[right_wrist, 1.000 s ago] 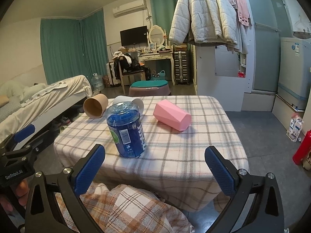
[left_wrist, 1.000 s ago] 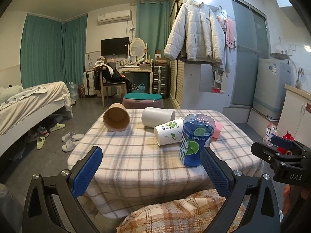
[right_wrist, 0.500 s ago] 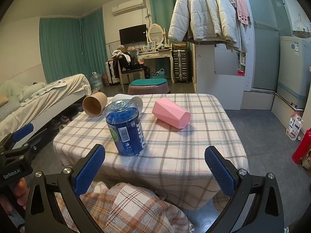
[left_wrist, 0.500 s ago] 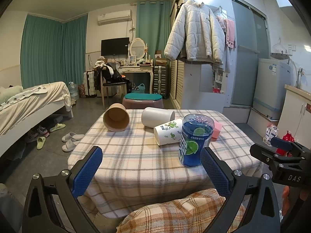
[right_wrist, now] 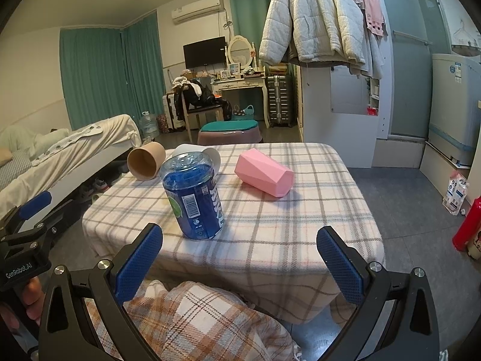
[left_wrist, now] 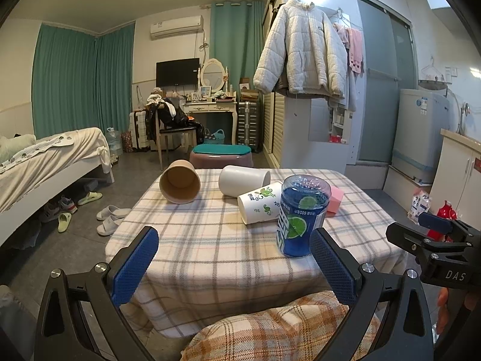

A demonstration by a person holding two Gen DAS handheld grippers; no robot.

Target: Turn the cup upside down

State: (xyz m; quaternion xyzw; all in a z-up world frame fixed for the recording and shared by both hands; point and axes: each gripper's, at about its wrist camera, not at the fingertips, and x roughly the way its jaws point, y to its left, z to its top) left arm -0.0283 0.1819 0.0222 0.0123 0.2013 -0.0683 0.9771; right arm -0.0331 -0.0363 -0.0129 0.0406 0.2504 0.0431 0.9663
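Observation:
A blue clear cup (left_wrist: 302,216) stands mouth-down near the front of the plaid table (left_wrist: 210,240); it also shows in the right wrist view (right_wrist: 194,195). Lying on their sides are a brown paper cup (left_wrist: 179,185), a plain white cup (left_wrist: 243,180), a white leaf-print cup (left_wrist: 260,207) and a pink faceted cup (right_wrist: 264,176). My left gripper (left_wrist: 233,266) is open and empty, short of the table's front edge. My right gripper (right_wrist: 240,266) is open and empty, in front of the table.
My plaid-clad knees (right_wrist: 195,325) sit below the grippers. A bed (left_wrist: 45,168) stands left with slippers (left_wrist: 109,216) on the floor. A teal stool (left_wrist: 221,156) is behind the table. A red bottle (right_wrist: 467,225) stands on the floor at right.
Both views have shifted very slightly; the grippers stay open and the cups have not moved.

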